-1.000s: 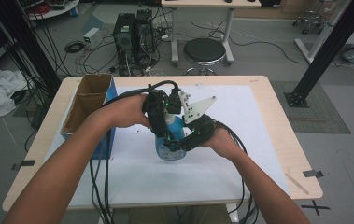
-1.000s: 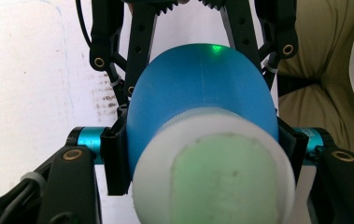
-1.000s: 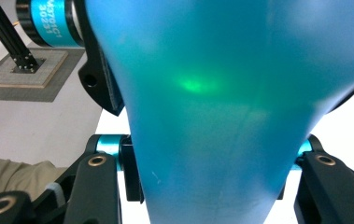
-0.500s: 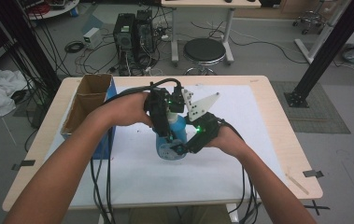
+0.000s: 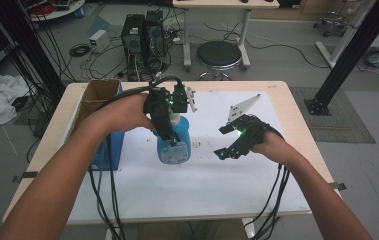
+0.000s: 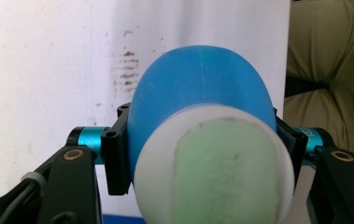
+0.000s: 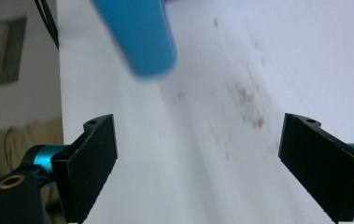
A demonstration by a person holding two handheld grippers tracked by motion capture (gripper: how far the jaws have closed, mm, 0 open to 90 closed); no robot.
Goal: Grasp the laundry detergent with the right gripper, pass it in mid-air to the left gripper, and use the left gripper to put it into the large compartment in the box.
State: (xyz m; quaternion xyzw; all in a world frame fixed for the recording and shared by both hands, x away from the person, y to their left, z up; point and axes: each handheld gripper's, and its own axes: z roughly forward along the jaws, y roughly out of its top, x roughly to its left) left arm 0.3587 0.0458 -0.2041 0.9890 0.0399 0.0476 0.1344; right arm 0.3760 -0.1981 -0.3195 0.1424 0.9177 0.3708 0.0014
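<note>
Two grippers: one in each of the person's hands, over a white sheet (image 5: 197, 185) that covers the wooden table (image 5: 302, 125).
Left gripper (image 5: 169, 131): clamped on the blue bottle (image 5: 173, 145); in the left gripper view its black pads press both sides of the bottle's body, and the white-rimmed, pale green top end (image 6: 216, 172) faces the camera.
Blue bottle: upright near the middle of the sheet in the high view, its base at the sheet, its white neck up among the left gripper's parts. Whether the base rests on the sheet or hangs just above it, I cannot tell.
Right gripper (image 5: 227, 142): apart from the bottle, to its right in the high view, held low over the sheet; its jaws have just been opening and stand wide with nothing between them. In the right gripper view the two black pads (image 7: 95, 163) frame bare sheet, and the bottle (image 7: 137, 37) shows blurred farther off at the top.
Sheet marks: dark smudges (image 5: 202, 145) between the bottle and the right gripper.
Cardboard box (image 5: 94, 97): open, at the table's left edge, with a blue box (image 5: 109, 150) just beside it, behind the left forearm.
Cables: black, trailing from both grippers over the near edge of the table.
</note>
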